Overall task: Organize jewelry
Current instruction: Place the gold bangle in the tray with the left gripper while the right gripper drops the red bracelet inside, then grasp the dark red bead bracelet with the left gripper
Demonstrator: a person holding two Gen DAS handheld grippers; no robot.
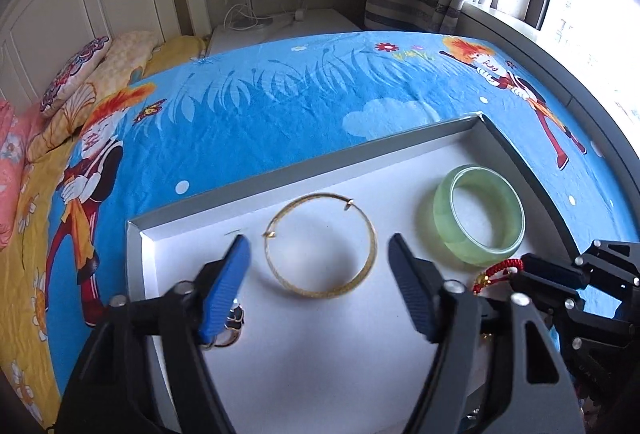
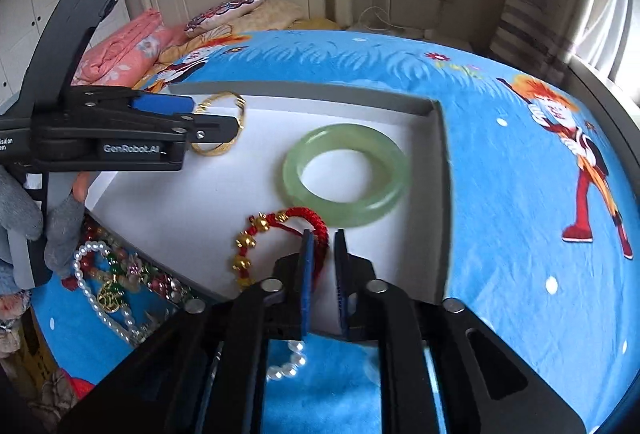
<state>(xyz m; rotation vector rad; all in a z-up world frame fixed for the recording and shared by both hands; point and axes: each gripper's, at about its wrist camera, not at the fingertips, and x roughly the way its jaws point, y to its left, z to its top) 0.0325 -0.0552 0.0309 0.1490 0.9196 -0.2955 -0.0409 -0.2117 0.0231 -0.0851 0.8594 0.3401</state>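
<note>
A white shallow box (image 1: 280,169) (image 2: 304,89) lies on the blue bedsheet. In it are a gold bangle (image 1: 320,292) (image 2: 216,149), a green jade bangle (image 1: 444,222) (image 2: 348,137) and a red cord bracelet with gold beads (image 1: 500,270) (image 2: 256,226). My left gripper (image 1: 317,240) is open, low over the box, its blue fingers either side of the gold bangle without touching it. My right gripper (image 2: 324,234) stands narrowly open at the red bracelet's cord. The cord runs along the left pad's inner side, and a gap shows between the pads.
A heap of loose jewellery lies on the sheet by the box's near edge: a pearl necklace (image 2: 88,250), coloured beads (image 2: 160,282) and small rings (image 1: 234,316). A gloved hand (image 2: 60,234) holds the left gripper. Pillows (image 1: 72,73) and a headboard stand beyond.
</note>
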